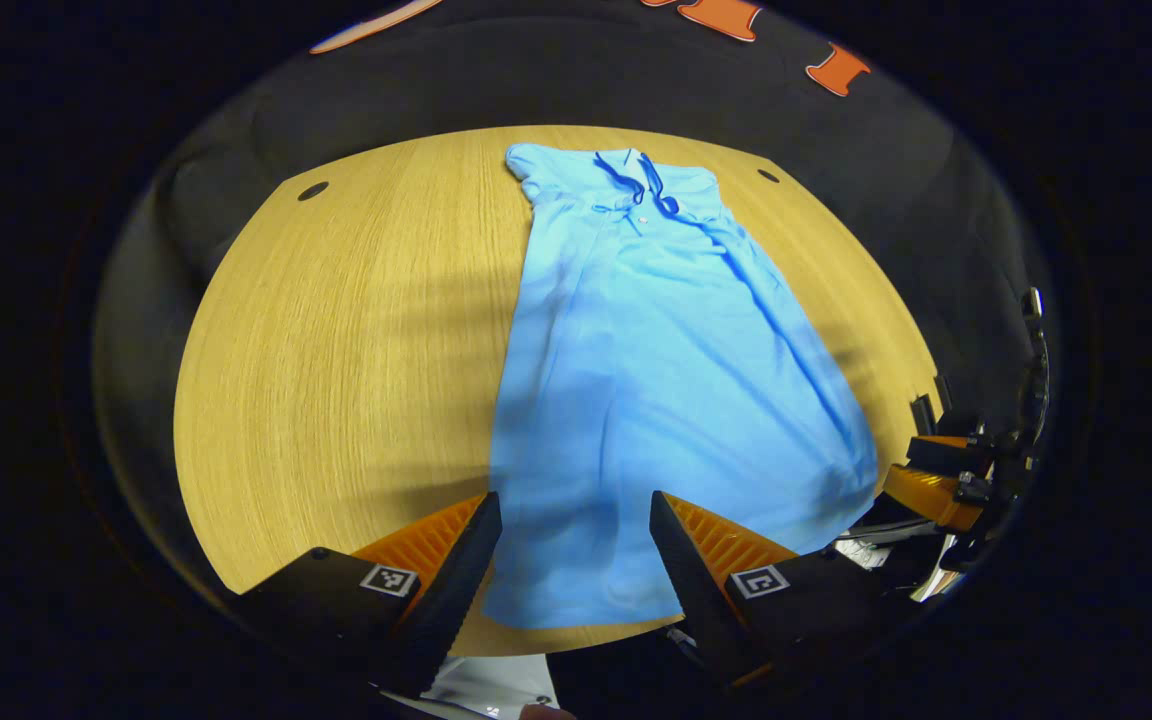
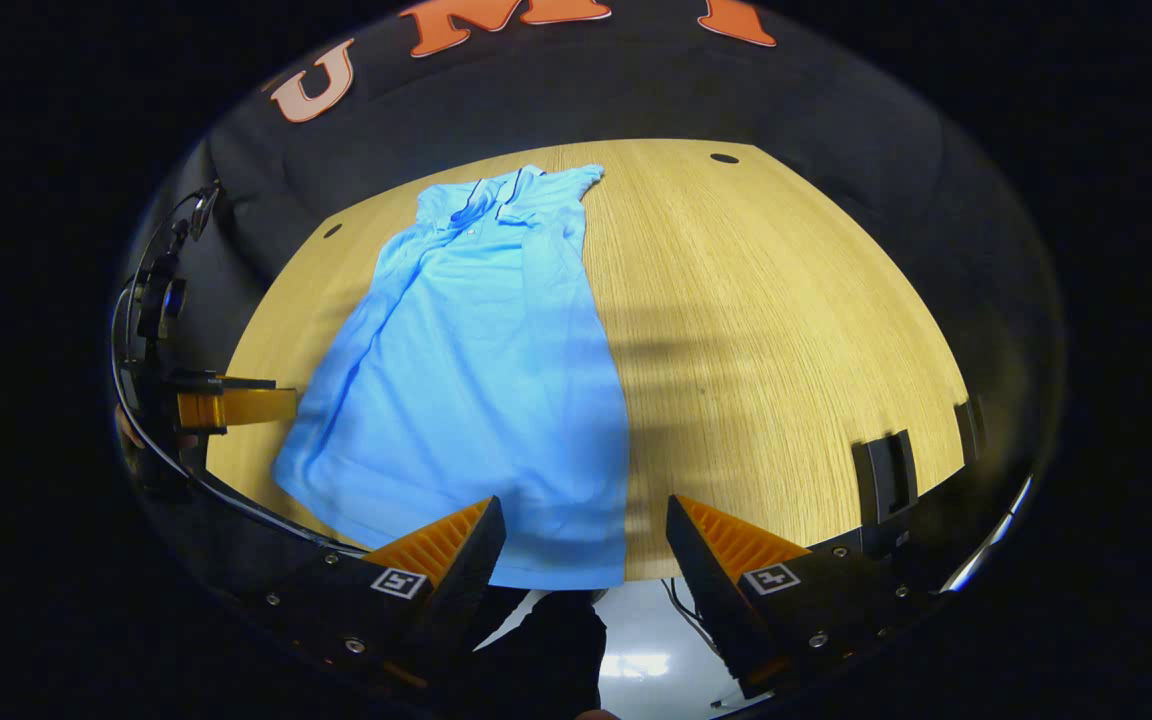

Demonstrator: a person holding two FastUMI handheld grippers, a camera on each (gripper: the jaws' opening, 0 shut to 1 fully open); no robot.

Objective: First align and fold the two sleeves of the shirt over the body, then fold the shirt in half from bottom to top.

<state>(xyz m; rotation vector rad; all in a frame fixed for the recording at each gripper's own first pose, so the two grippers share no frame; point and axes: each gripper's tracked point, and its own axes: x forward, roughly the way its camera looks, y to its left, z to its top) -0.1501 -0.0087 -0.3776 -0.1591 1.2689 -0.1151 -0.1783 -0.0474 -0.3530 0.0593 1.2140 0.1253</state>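
- Shirt [image 1: 656, 390], a light blue polo, lies flat and lengthwise on the wooden surface [image 1: 336, 360], collar at the far end and hem at the near edge, its sleeves seemingly already folded over the body into a long narrow shape
- Left tool [image 1: 573, 545] hangs over the hem's left corner, its two fingers spread wide with cloth showing between them but nothing pinched
- Right tool [image 2: 581, 550] hangs over the hem's right corner, likewise spread and empty; the bottom edge of the shirt sits just ahead of it at the surface's near rim
- Judged from here, the bottom-to-top fold is what remains; the risk is an uneven lift, should one tool catch only the top layer or take its corner higher than the other, letting a tucked sleeve slide out or the hem land crooked against the collar [image 1: 636, 185]
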